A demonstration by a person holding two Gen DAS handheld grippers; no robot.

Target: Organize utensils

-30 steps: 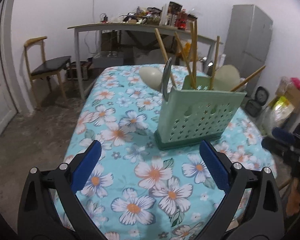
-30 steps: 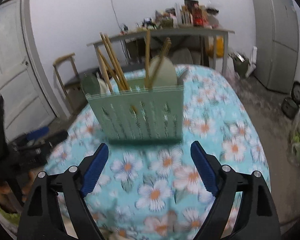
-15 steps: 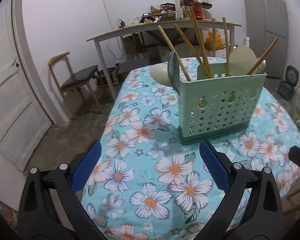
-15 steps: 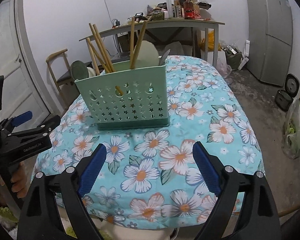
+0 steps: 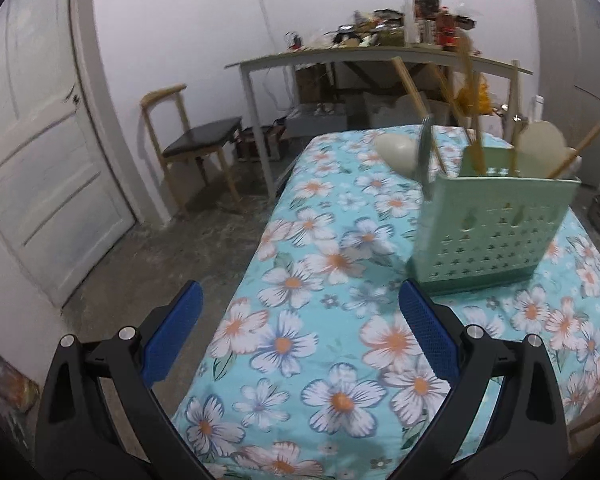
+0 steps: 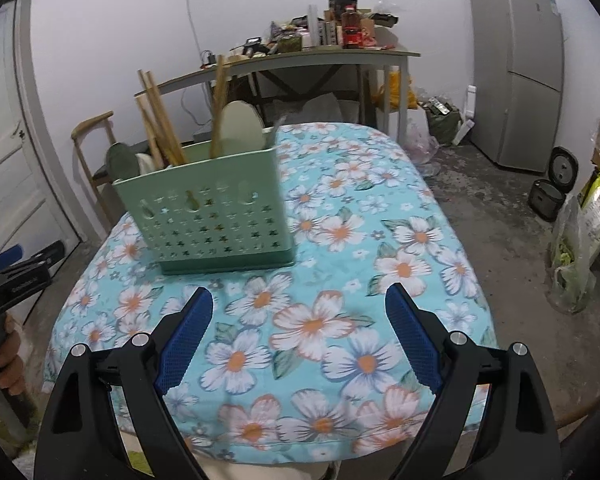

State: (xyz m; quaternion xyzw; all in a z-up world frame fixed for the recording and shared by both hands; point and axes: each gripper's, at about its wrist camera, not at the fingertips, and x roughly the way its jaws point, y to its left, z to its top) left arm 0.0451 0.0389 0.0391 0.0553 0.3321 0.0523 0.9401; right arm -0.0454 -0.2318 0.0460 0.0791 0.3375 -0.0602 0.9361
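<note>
Utensil caddy (image 6: 212, 216), mint green, star-perforated, upright on floral tablecloth (image 6: 340, 320); holds chopsticks (image 6: 160, 128) and spoons (image 6: 238, 128). Left gripper (image 5: 300, 312) and right gripper (image 6: 298, 316) both spread wide, empty, well short of caddy.

A turquoise floral tablecloth (image 6: 380, 216) covers the table. Behind it stands a cluttered grey side table (image 6: 320, 58), with a wooden chair with a dark seat (image 5: 198, 146), a white panelled door (image 5: 40, 168) and a tall grey refrigerator (image 6: 516, 68) nearby.

Chopsticks (image 5: 466, 92) motion-blurred, utensil bases hidden inside caddy (image 6: 208, 216) — contents uncountable
</note>
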